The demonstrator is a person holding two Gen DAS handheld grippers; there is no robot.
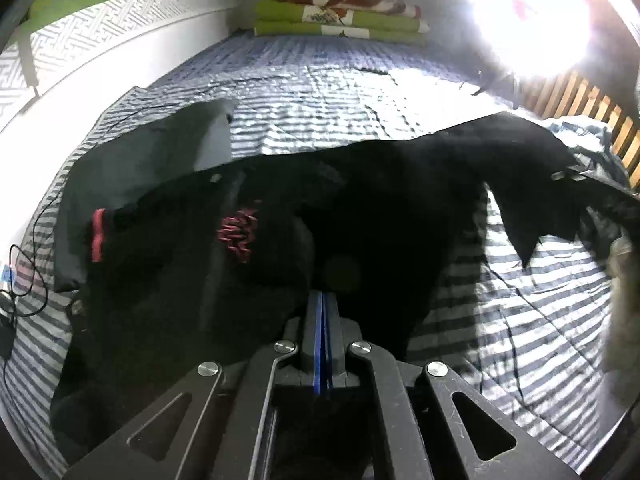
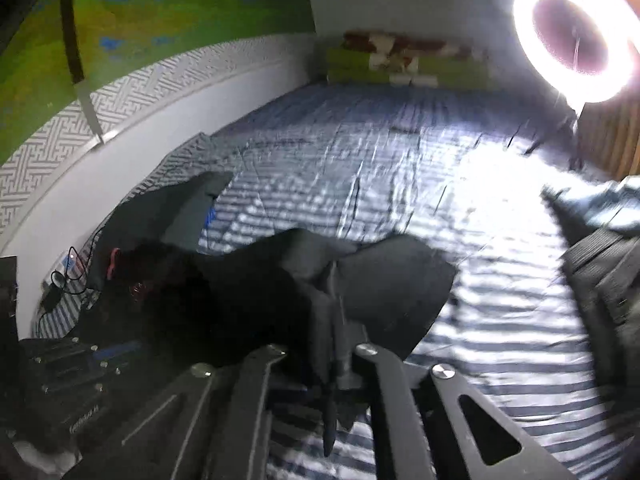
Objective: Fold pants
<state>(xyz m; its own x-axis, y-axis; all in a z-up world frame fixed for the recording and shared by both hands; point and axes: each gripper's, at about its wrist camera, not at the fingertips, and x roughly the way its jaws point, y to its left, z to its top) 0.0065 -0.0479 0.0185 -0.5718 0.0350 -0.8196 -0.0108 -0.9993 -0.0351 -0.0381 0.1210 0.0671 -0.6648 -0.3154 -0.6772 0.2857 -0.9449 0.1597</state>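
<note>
Both pairs of fingers are clenched on the black pants (image 1: 360, 208): the left gripper (image 1: 323, 300) pinches an edge near the waist, the right gripper (image 2: 334, 316) a bunched fold. Dark, rumpled cloth with red stitching (image 1: 236, 232) stretches across the striped bed sheet (image 1: 320, 92).

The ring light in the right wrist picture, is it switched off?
No, the ring light glows bright white at the top right, shining over the striped bed sheet.
</note>
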